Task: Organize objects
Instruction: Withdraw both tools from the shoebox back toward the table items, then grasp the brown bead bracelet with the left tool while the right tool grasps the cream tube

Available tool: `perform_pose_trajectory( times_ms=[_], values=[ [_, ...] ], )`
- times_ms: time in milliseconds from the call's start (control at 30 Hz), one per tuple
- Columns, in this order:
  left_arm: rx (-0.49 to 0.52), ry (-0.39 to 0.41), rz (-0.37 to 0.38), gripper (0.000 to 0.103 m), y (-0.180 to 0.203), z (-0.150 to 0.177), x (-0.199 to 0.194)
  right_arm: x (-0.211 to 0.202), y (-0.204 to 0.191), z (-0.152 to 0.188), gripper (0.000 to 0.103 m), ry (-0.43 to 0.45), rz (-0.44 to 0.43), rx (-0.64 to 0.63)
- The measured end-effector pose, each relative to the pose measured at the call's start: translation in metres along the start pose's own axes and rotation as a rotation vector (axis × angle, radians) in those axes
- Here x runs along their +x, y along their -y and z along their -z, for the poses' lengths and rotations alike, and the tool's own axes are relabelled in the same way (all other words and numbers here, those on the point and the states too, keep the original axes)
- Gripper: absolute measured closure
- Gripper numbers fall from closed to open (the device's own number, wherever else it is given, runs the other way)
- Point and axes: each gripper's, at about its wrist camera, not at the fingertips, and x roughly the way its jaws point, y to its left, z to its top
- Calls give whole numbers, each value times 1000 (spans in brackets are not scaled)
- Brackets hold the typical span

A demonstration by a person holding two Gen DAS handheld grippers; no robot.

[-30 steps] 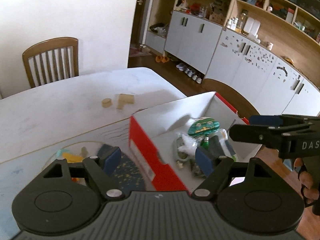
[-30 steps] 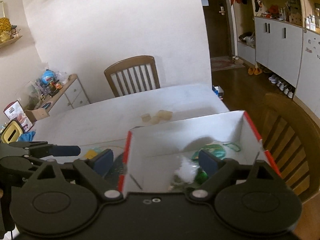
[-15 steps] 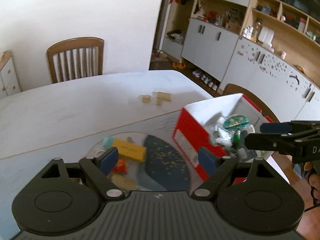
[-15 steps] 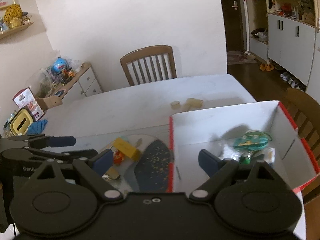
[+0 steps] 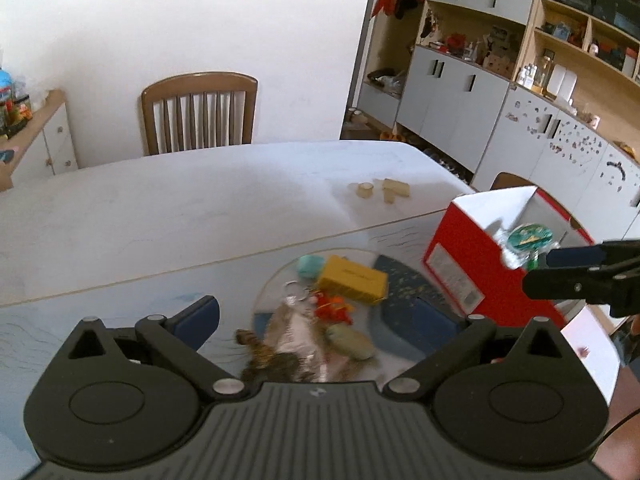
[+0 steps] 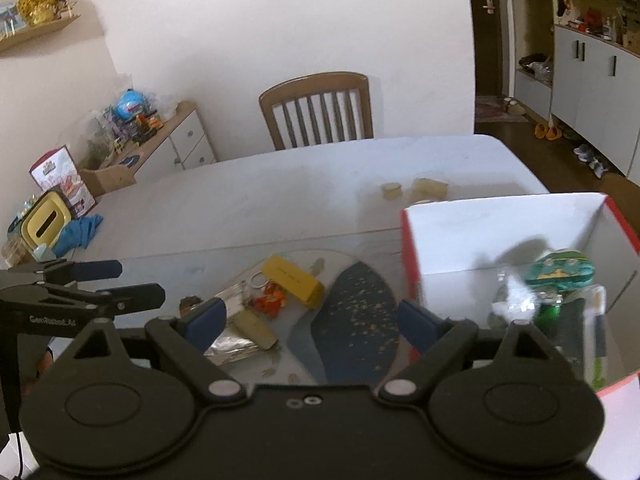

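A pile of small items lies on a clear round plate point(image 5: 272, 284) on a blue-patterned mat: a yellow box point(image 5: 352, 280) point(image 6: 292, 280), a teal lump point(image 5: 310, 266), an orange-red piece point(image 5: 332, 308), a key ring, crumpled foil point(image 5: 296, 332) and a greenish pebble shape point(image 5: 350, 342). To its right stands a red-and-white box point(image 5: 464, 268) point(image 6: 480, 232) holding a green round item point(image 6: 560, 270) and other bits. My left gripper point(image 5: 312, 316) hovers over the pile, jaws opening, nothing gripped. My right gripper point(image 6: 312, 320) hangs open over the mat beside the box.
Wooden blocks point(image 5: 384, 190) lie farther back on the white table point(image 5: 160, 208). A wooden chair point(image 5: 200, 112) stands behind it and another at the right edge. A sideboard with toys point(image 6: 160, 136) is to the left, and cupboards line the right wall.
Both grippers have swung left from over the box to the pile on the plate. The left jaws have spread wider; the right jaws stay the same.
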Motion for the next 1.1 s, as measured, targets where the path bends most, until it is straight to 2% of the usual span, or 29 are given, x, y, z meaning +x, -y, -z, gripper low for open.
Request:
perform_pose_trajectory(
  times_ms=[200,333,433,800,1100],
  values=[
    [41,5,4,0,-16,15,7,19,-24,7,11,-37,-31,-65],
    [30,-19,10,0,-31,25,18,35,-38,13,11,-69,-40,-102],
    [30,-38,-12,0,-40,33,27,46,-44,16,11,-89,-38,-116],
    [-13,-113,-3,0,-70,57,63,88,-48,24,13,-160,-23,-134],
    [-22,-135,30,0,-76,65,79,121,-43,21,22,-191,0,-115]
  ],
)
